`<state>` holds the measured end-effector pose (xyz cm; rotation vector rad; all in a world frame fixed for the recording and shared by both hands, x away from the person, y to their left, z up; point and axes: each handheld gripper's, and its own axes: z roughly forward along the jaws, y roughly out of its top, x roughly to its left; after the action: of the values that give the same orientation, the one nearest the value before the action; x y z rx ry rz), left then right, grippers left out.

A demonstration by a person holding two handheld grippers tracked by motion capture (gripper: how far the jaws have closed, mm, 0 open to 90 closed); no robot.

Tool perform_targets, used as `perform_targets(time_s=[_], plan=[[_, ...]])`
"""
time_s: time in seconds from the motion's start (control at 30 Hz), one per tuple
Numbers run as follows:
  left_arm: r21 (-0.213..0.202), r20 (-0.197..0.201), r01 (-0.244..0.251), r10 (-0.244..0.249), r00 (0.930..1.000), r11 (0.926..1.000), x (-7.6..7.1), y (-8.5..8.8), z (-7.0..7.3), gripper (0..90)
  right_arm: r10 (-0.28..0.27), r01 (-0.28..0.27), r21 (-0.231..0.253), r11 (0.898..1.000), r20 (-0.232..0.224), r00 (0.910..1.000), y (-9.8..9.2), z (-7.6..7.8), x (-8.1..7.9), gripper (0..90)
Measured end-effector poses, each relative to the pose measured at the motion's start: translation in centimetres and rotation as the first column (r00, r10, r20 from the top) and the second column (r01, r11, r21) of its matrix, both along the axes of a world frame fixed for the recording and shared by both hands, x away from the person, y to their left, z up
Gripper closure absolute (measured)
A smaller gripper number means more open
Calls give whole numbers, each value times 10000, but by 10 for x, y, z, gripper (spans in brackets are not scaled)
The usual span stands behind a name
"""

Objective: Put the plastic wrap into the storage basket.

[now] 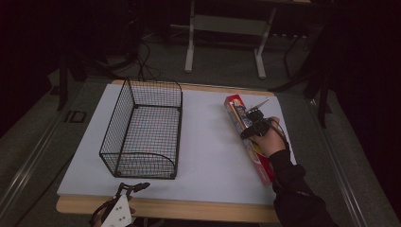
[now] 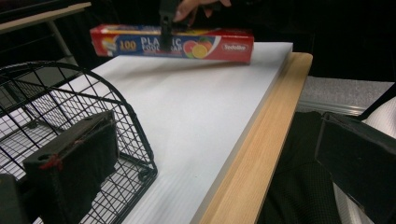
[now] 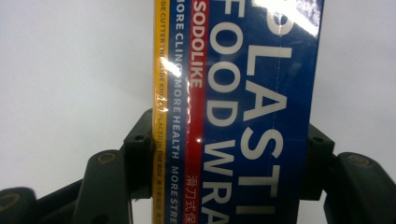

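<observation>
At the counter's near edge, by its near left corner, the left gripper (image 1: 124, 193) hung idle with its fingers spread apart, grasping nothing. Just beyond it a black wire basket (image 1: 142, 130) stood on the white counter (image 1: 208, 142) toward the left side, nothing visible in it.

Along the right edge lay the plastic wrap box (image 1: 249, 137), running from the near right toward the far right corner. The right gripper (image 1: 252, 124) sat on it past the middle, toward its far end, fingers clenched on the box's two long sides — the right gripper view showed each pad pressed flat against a side panel (image 3: 140, 154).

The step in hand looked like lifting the box to carry it toward the basket. To do it well, the grip should stay square across the width and the lift go straight up; held off-centre, the nearer end may sag, so a slow rise and a level wrist would help.

The box (image 2: 173, 44) was long and slim — red sides, a blue top with white lettering, fruit pictures, glossy with glare.
</observation>
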<state>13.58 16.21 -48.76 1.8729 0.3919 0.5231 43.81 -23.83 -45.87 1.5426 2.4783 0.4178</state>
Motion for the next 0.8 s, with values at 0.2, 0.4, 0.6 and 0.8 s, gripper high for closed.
perform_targets(time_s=[0.2,0.4,0.6,0.8], plan=[[4,-14,-7,7,10000,10000,0,-1,0,0,6,-6,-7,10000,309,9995,6,25,0,395],[2,9,-22,22,10000,10000,0,0,0,0,141,-135,-87,9999,738,9972,22,46,-2,394],[3,22,-34,34,10000,10000,0,0,0,0,247,-266,161,9995,1046,9942,43,61,-2,394],[-24,18,-35,35,10000,10000,0,0,0,0,384,-429,314,9986,1339,9903,65,72,0,394]])
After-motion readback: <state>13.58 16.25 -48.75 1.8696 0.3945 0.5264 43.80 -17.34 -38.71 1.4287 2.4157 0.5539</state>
